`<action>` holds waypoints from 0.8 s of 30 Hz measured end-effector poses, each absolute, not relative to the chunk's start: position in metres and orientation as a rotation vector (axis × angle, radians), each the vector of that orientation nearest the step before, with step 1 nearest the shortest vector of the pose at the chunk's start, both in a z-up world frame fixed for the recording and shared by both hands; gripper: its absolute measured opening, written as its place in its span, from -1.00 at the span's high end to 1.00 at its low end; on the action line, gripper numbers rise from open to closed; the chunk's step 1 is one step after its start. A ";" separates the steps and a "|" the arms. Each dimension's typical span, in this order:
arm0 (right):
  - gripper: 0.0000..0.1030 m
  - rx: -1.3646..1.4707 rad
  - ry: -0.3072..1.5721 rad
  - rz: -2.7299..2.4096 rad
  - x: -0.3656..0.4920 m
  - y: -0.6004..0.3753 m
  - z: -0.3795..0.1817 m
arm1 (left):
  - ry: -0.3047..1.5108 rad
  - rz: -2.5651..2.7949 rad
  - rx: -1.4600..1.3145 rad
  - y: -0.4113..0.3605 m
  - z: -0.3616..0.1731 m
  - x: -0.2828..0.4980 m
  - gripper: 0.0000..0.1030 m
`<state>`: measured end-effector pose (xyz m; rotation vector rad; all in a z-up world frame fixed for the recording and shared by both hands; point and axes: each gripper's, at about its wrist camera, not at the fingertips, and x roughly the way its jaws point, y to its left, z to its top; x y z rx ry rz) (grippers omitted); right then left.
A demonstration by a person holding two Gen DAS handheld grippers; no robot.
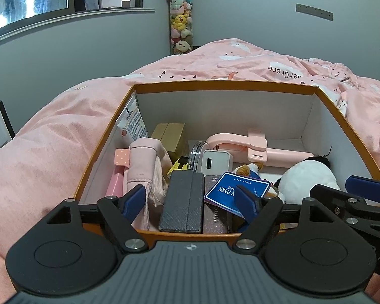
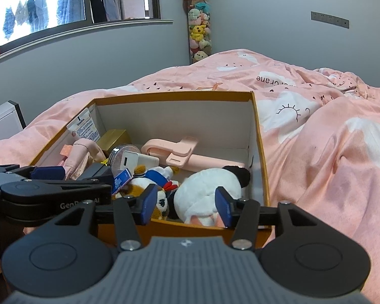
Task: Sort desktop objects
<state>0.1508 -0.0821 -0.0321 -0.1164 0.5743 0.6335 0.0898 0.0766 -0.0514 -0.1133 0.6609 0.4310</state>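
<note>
An orange box (image 1: pixel 225 84) with white inner walls stands on the bed, also in the right wrist view (image 2: pixel 262 157). It holds a black case (image 1: pixel 182 200), a blue card (image 1: pixel 236 190), a white charger (image 1: pixel 215 162), a pink bag (image 1: pixel 141 167), a pink holder (image 1: pixel 263 149), a gold box (image 1: pixel 169 134) and a panda plush (image 1: pixel 309 177), which also shows in the right wrist view (image 2: pixel 205 190). My left gripper (image 1: pixel 190 200) is open over the box's near edge, empty. My right gripper (image 2: pixel 186 204) is open beside it, above the panda plush, empty.
The pink duvet (image 2: pixel 329 139) surrounds the box. A tall clear tube of plush toys (image 1: pixel 181 17) stands in the far corner. A window (image 2: pixel 63 5) is at the upper left. A white cabinet (image 2: pixel 2 119) stands to the left of the bed.
</note>
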 end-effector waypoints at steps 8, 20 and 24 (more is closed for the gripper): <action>-0.06 -0.116 0.578 0.631 0.152 -0.082 -0.033 | 0.671 0.434 -0.112 0.076 -0.052 0.091 -0.76; -0.09 -0.113 0.586 0.626 0.153 -0.081 -0.035 | 0.677 0.431 -0.112 0.076 -0.053 0.091 -0.78; -0.09 -0.113 0.586 0.626 0.153 -0.081 -0.035 | 0.678 0.430 -0.111 0.076 -0.054 0.091 -0.79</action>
